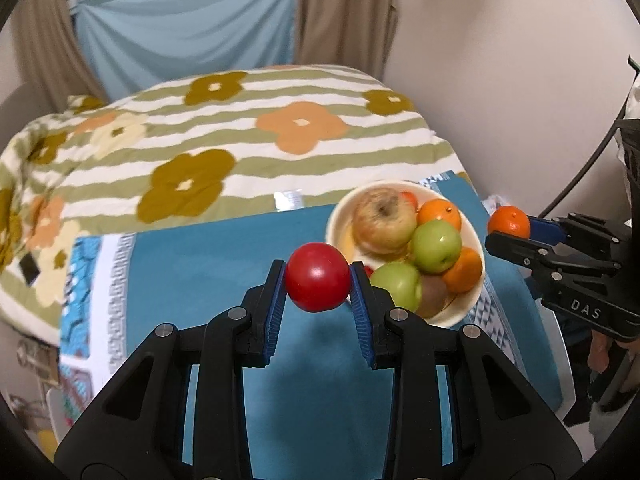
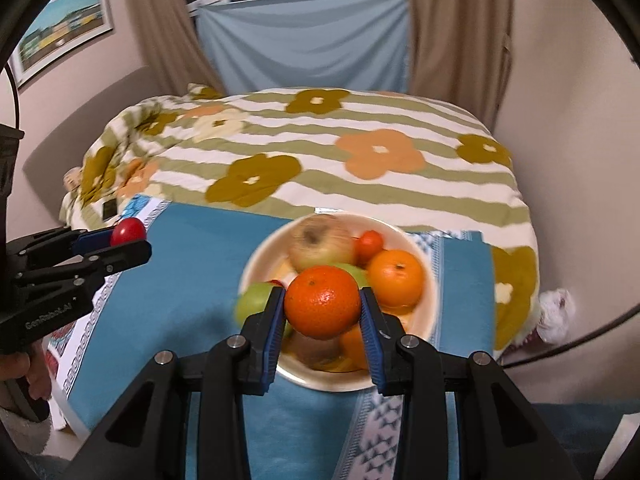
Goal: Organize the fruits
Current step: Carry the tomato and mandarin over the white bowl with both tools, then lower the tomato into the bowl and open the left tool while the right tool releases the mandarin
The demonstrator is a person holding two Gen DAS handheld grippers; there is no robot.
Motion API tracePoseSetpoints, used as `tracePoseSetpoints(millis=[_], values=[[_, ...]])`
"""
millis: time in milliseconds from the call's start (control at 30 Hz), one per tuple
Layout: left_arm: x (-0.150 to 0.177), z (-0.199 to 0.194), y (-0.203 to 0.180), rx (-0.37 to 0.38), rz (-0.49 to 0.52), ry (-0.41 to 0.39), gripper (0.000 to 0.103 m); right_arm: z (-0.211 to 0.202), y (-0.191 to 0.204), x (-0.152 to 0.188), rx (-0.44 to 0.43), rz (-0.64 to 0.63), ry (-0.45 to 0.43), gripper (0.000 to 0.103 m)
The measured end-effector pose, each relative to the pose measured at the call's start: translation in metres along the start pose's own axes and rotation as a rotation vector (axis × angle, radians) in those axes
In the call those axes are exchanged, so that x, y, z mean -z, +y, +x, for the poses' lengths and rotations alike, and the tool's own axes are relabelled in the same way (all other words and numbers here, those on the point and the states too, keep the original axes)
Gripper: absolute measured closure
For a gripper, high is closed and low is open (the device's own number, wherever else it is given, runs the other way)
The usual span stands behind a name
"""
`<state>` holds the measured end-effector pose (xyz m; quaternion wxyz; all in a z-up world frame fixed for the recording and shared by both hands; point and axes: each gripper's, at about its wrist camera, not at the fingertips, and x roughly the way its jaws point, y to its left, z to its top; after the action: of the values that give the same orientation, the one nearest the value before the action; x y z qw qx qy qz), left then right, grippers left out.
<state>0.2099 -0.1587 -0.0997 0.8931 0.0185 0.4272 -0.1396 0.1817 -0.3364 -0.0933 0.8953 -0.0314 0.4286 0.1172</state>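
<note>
Lettering "DAS" marks the right gripper [image 1: 505, 227], pinching a tangerine [image 1: 509, 221]; "GenRobot.AI" marks the left gripper [image 2: 129, 239], pinching a red fruit [image 2: 128, 231].

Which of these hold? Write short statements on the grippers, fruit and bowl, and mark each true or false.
1. The left gripper grips a red apple. True.
2. The right gripper is empty. False: it grips an orange.
3. The bowl is empty. False: apples and oranges fill it.
4. The bowl sits on a blue cloth. True.
5. A floral quilt lies beyond the bowl. True.
</note>
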Motion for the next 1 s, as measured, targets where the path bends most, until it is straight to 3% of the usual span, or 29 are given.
tracePoseSetpoints(millis=[333,633,667,700,733,767,833,1000], values=[[-0.017,0.072,-0.027,0.022,0.035,0.100,0.067,0.024,-0.046,0.002,0.014,0.069,0.044,0.070],[-0.024,0.097,-0.028,0.014,0.035,0.146,0.065,0.038,-0.065,0.003,-0.002,0.097,0.059,0.070],[-0.026,0.098,-0.029,0.008,0.039,0.146,0.062,0.038,-0.066,0.003,-0.004,0.099,0.059,0.070],[-0.027,0.098,-0.030,-0.001,0.045,0.146,0.044,0.038,-0.067,0.003,-0.006,0.100,0.059,0.070],[-0.028,0.097,-0.031,-0.010,0.050,0.142,0.013,0.038,-0.068,0.002,-0.007,0.101,0.059,0.070],[-0.029,0.094,-0.031,-0.017,0.050,0.125,0.002,0.039,-0.068,0.002,-0.007,0.101,0.059,0.070],[-0.029,0.084,-0.031,0.000,0.039,0.086,0.000,0.038,-0.069,0.002,-0.006,0.100,0.059,0.070],[-0.030,0.074,-0.028,-0.006,0.029,0.087,0.000,0.036,-0.075,0.002,-0.002,0.099,0.060,0.070]])
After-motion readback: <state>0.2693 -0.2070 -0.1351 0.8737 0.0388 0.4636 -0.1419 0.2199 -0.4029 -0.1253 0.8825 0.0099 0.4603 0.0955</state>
